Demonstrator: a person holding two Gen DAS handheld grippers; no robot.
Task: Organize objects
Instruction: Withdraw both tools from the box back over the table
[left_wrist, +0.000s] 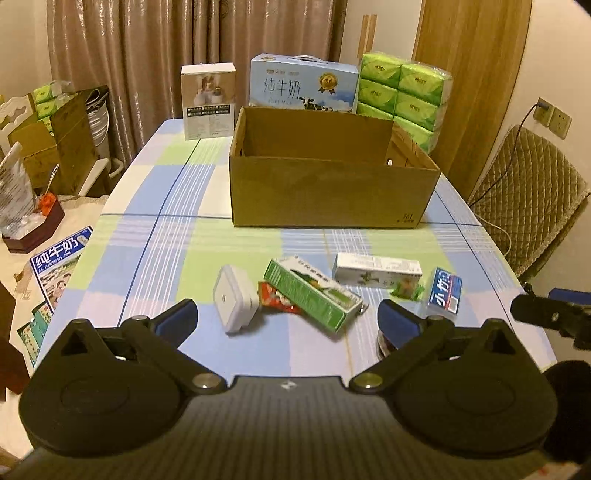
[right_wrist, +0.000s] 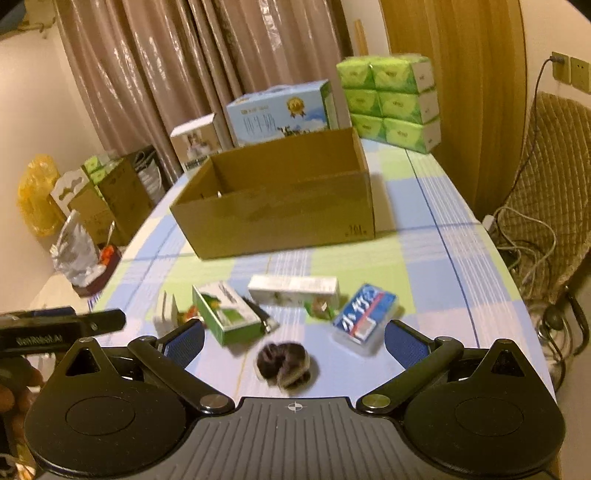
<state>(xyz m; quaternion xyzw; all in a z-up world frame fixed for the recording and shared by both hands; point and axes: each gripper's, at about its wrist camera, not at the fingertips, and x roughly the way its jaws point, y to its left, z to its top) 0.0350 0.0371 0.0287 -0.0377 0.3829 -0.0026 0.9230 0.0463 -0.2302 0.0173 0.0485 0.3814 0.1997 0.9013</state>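
An open cardboard box (left_wrist: 332, 192) stands mid-table; it also shows in the right wrist view (right_wrist: 280, 218). In front of it lie a white adapter (left_wrist: 234, 299), a green carton (left_wrist: 314, 291) over a red packet (left_wrist: 275, 297), a white carton (left_wrist: 376, 271), a green sweet (left_wrist: 406, 288) and a blue tissue pack (left_wrist: 445, 291). My left gripper (left_wrist: 288, 321) is open and empty above them. My right gripper (right_wrist: 293, 341) is open and empty, with a dark hair tie (right_wrist: 284, 363) on the table between its fingers, the green carton (right_wrist: 227, 314) and blue pack (right_wrist: 365, 314) just beyond.
Behind the box stand a white product box (left_wrist: 208, 99), a blue milk case (left_wrist: 303, 83) and stacked green tissue packs (left_wrist: 404, 92). A quilted chair (left_wrist: 528, 199) is to the right. A side table with clutter (left_wrist: 29, 221) is to the left.
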